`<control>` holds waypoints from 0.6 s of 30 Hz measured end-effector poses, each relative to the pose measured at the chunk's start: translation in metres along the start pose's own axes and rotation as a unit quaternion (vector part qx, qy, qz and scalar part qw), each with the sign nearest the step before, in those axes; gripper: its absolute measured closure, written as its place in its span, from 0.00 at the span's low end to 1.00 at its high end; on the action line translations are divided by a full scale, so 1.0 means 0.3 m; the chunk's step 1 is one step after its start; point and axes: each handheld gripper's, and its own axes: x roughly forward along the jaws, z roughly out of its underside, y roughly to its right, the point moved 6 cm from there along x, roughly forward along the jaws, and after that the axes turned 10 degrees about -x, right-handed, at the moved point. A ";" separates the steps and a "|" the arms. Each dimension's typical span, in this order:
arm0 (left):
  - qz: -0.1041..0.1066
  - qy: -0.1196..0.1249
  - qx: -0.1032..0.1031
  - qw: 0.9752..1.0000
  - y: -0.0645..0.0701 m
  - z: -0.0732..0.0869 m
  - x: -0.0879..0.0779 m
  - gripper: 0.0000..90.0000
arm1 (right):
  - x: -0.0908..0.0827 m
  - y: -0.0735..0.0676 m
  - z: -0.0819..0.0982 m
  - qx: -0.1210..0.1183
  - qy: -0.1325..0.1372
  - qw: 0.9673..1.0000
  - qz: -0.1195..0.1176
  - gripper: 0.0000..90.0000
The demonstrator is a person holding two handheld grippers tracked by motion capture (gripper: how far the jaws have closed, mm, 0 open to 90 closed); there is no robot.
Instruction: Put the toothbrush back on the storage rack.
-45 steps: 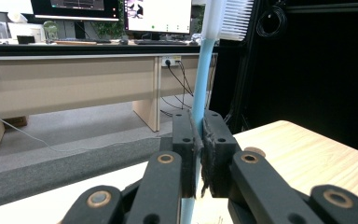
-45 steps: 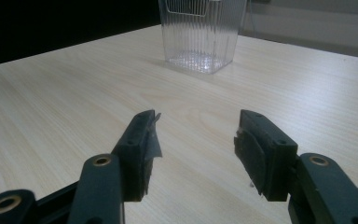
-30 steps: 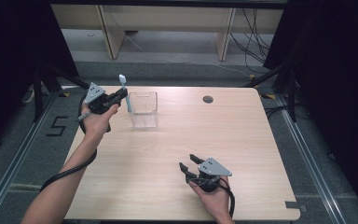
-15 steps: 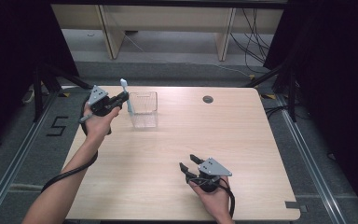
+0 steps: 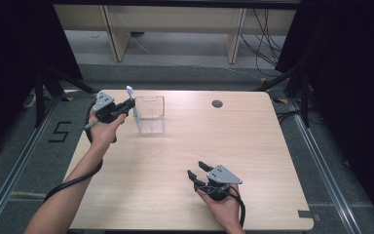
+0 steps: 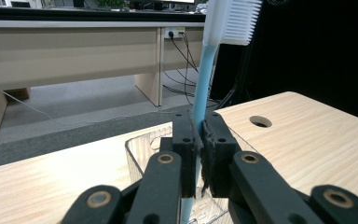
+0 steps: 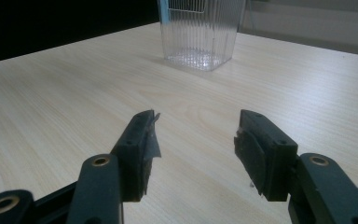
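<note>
**Toothbrush clamped upright at the container's rim**

Left gripper (image 5: 126, 106) clenched on a light-blue toothbrush (image 5: 133, 104), jaws pinching the handle partway up. Brush stands near upright, white bristle head on top; left gripper view shows the head (image 6: 233, 21) high above the jaws and the handle running down between the pads (image 6: 200, 154) and out of frame at the bottom. Lower end of the handle is at the left wall of the clear plastic container (image 5: 151, 114); can't tell from the high view if the tip is inside the rim or just outside it. Container sits at about 11 o'clock on the wooden table (image 5: 253, 146), upright, square-ish, ribbed walls, open top. Right gripper view shows it (image 7: 200, 32) at 12 o'clock from that gripper, well apart, a sliver of blue at its upper left edge; its bottom looks bare as far as the see-through walls show.

Right gripper (image 5: 198, 170) released, jaws apart with nothing between them, resting low over the table at about 6 o'clock, pointing toward the container. Round cable hole (image 5: 217, 103) at 12 o'clock on the table, right of the container, apart from it.
</note>
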 end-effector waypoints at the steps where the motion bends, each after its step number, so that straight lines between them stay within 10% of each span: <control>1: 0.000 -0.001 -0.001 1.000 0.000 0.002 0.001 0.93 | -0.001 -0.001 0.000 0.003 -0.001 1.000 0.000 0.53; 18: -0.007 -0.014 -0.003 1.000 -0.013 0.026 0.007 0.93 | -0.001 -0.009 0.005 0.014 -0.009 1.000 -0.006 0.53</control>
